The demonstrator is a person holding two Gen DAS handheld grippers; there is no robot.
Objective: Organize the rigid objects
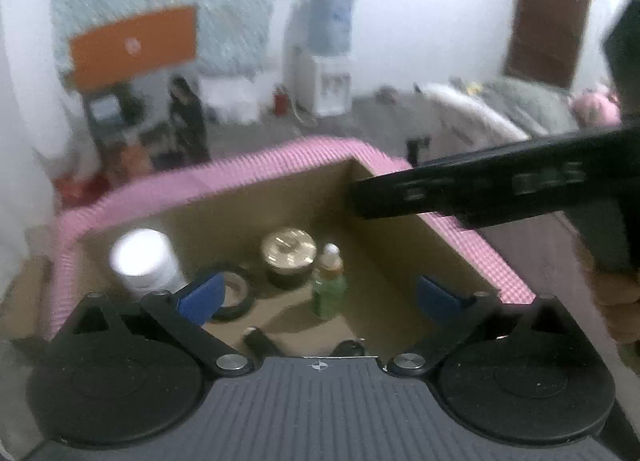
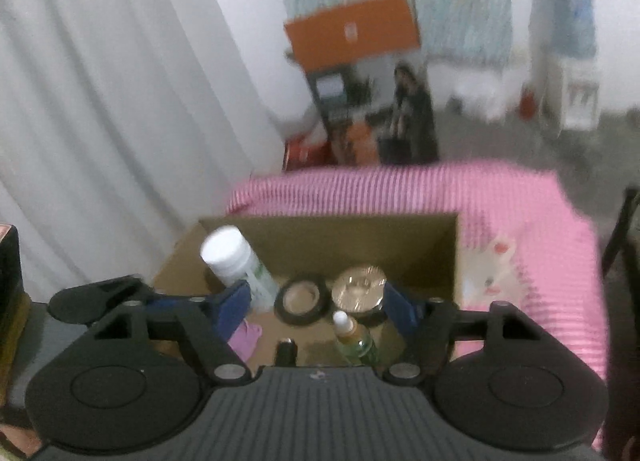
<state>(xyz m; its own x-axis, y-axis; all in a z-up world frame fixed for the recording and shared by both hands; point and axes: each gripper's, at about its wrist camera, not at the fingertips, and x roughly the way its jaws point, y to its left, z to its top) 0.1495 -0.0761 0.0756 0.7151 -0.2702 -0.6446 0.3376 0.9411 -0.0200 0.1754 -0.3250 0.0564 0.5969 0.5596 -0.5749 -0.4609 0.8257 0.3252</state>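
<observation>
An open cardboard box [image 1: 280, 197] [image 2: 340, 237] holds a white bottle [image 1: 146, 259] [image 2: 234, 261], a black ring-shaped roll [image 1: 236, 295] [image 2: 302, 299], a gold-lidded jar [image 1: 289, 257] [image 2: 360, 287], a green bottle with a white cap [image 1: 330, 285] [image 2: 356, 341] and a small black cylinder [image 1: 258, 339] [image 2: 287, 351]. My left gripper [image 1: 320, 297] hangs over the box, open, blue pads wide apart and nothing between them. My right gripper [image 2: 318, 307] is open above the same box and grips nothing. Its black finger [image 1: 480, 189] reaches in from the right in the left wrist view.
The box sits on a pink checked cloth [image 1: 240, 169] [image 2: 400, 189] with a white rabbit print [image 2: 496, 273]. A pink scrap [image 2: 246, 337] lies in the box. White curtain [image 2: 120, 121] hangs on the left. A hand [image 1: 616, 301] shows at the right edge. Both views are blurred.
</observation>
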